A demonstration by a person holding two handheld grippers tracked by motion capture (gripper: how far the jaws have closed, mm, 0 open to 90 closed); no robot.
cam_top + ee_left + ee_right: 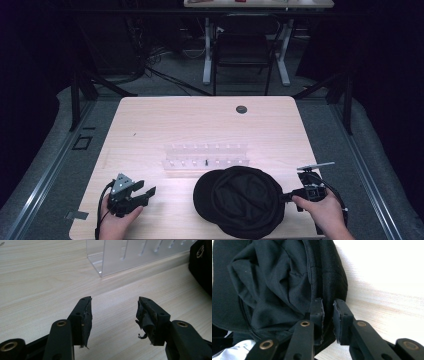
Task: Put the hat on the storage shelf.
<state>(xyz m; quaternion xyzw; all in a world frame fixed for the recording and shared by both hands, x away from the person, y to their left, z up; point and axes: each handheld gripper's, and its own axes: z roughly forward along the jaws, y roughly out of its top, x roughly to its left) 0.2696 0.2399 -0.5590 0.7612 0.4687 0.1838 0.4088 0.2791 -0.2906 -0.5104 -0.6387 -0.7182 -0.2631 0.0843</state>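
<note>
right gripper view: right hand-held gripper [328, 315] pinches black cap [274, 282] rim.

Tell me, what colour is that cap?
Black all over, the cap shows best in the right gripper view.

Clear rack [140, 255] cut off above.

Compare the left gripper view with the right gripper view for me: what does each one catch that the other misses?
Left gripper view: the left hand-held gripper, jaws wide apart over bare wood, and the clear plastic rack ahead. Right gripper view: the right hand-held gripper, jaws nearly closed on the rim of the black cap, whose crumpled lining faces up. Both share the light wooden table and some of that cap, just a dark edge at the left view's right side.
</note>
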